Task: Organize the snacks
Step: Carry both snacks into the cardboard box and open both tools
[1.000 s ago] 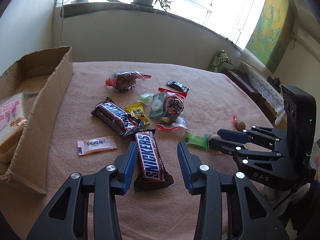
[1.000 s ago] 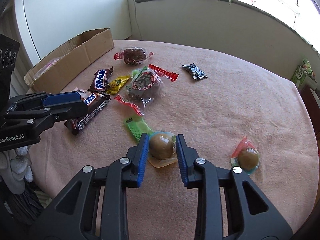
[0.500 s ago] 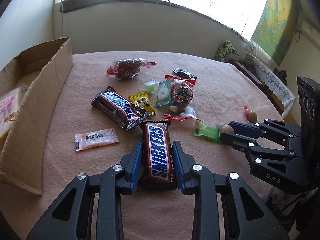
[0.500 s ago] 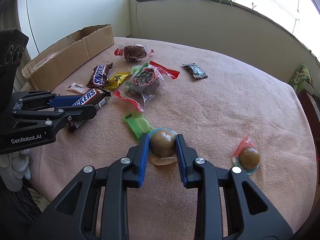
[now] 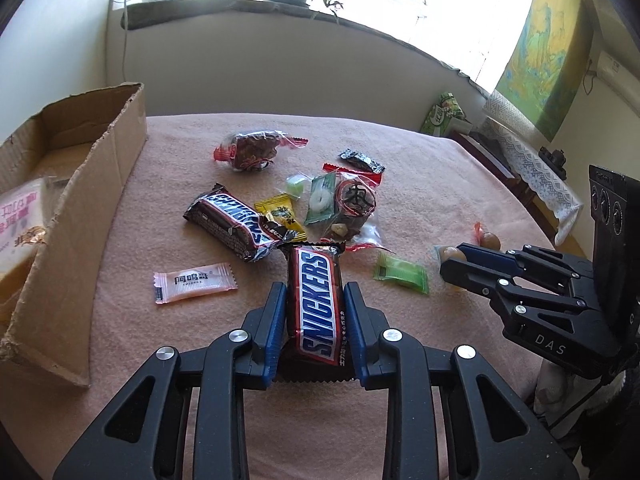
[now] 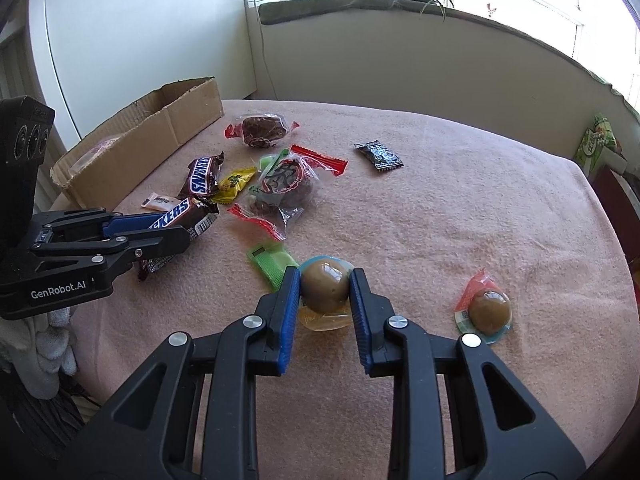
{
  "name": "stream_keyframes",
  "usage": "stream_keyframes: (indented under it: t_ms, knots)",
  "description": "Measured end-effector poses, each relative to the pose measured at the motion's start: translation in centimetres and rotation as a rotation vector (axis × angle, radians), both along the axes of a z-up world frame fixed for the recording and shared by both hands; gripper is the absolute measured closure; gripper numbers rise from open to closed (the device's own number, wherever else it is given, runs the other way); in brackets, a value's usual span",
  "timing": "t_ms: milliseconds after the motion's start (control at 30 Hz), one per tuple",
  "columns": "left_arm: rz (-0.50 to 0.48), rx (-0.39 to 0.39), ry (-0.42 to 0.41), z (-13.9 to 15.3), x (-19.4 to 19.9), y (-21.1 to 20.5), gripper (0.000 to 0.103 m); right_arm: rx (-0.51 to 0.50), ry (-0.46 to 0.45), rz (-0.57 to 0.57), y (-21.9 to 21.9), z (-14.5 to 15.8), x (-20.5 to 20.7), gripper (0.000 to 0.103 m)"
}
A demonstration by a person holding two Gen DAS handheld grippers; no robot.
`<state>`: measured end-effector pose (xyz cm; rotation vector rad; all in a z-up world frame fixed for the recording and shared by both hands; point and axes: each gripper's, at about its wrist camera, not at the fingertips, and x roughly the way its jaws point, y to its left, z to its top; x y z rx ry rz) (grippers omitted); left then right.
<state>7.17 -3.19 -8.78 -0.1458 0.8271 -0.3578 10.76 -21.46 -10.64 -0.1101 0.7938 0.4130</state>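
Note:
My left gripper (image 5: 315, 300) is shut on a Snickers bar (image 5: 317, 304), held just above the pink tablecloth; it also shows in the right wrist view (image 6: 182, 216). My right gripper (image 6: 325, 280) is shut on a brown round snack in a clear wrapper (image 6: 324, 291), and shows in the left wrist view (image 5: 450, 262). A second Snickers bar (image 5: 234, 222), a yellow candy (image 5: 280, 216), a pink-white candy (image 5: 194, 282), a green packet (image 5: 402, 272) and several other wrapped snacks lie mid-table.
An open cardboard box (image 5: 76, 216) holding a pink packet stands at the table's left edge. Another brown round snack (image 6: 486, 310) lies to the right of my right gripper. A black sachet (image 6: 378, 156) lies farther back. A windowsill with a plant is behind.
My left gripper closed on the Snickers bar and lifted it slightly. My right gripper tightened on the brown round snack and raised it a little.

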Motion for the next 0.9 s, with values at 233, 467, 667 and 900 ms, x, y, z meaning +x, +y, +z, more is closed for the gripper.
stream_keyframes:
  t_ms: [233,467,667,900]
  knots:
    - [0.03,-0.036,-0.03,1.2,0.0,1.6,0.076,0.048,-0.006,0.02,1.0,1.6,0.3,0.077]
    - [0.052,-0.048,-0.071,2.5,0.1,2.6,0.076,0.072,-0.045,0.059,3.1,3.7,1.4,0.077]
    - [0.09,-0.069,-0.112,3.9,0.2,4.4,0.076,0.082,-0.076,0.096,5.3,5.3,2.6,0.077]
    - [0.153,-0.093,-0.149,5.1,0.5,7.4,0.076,0.101,-0.084,0.145,8.6,6.7,4.2,0.077]
